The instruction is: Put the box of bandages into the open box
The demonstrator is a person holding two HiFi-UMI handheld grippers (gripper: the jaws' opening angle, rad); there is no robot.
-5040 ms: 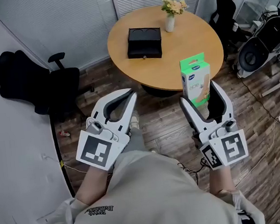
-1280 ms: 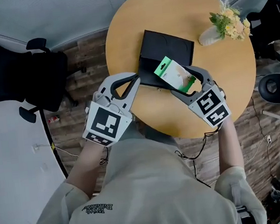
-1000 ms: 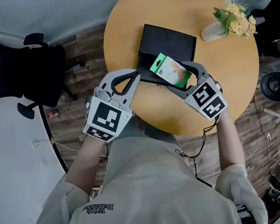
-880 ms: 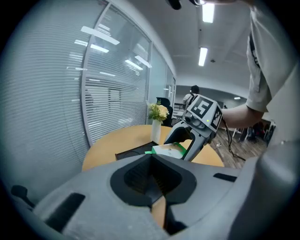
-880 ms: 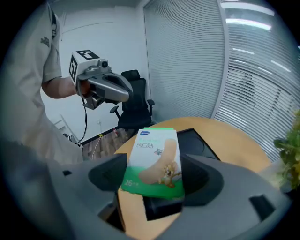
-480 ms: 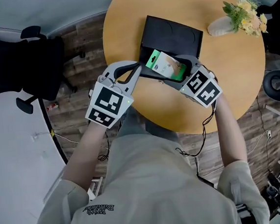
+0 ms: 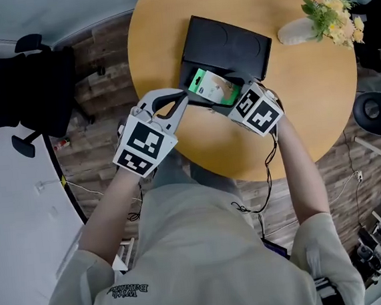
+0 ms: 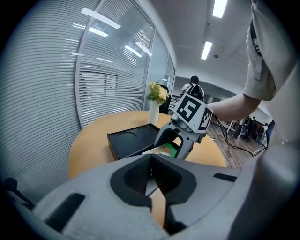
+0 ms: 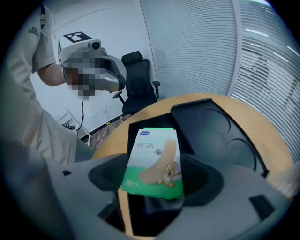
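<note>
**As the bandage box hangs over the open box, one gripper grips and the other is shut on nothing**

While the person leans over the round wooden table [image 7: 306, 97], the right gripper [image 7: 225, 98] is clamped on the box of bandages [image 7: 211, 87], one jaw on each long side at its near end. From where I stand, the green-and-white pack lies nearly flat, its far end reaching out over the lower tray of the open box [image 7: 230, 44], with the flipped-back lid beyond it. Whether the pack touches the tray floor I cannot tell.

The left gripper [image 7: 183, 99] has its jaws closed together with nothing between them. Its tips sit just beside the tray's near-left corner, close to the pack's left edge.

A vase of flowers [image 7: 319, 22] lies (oddly) on its side at the table's far right, well apart from both grippers.
</note>
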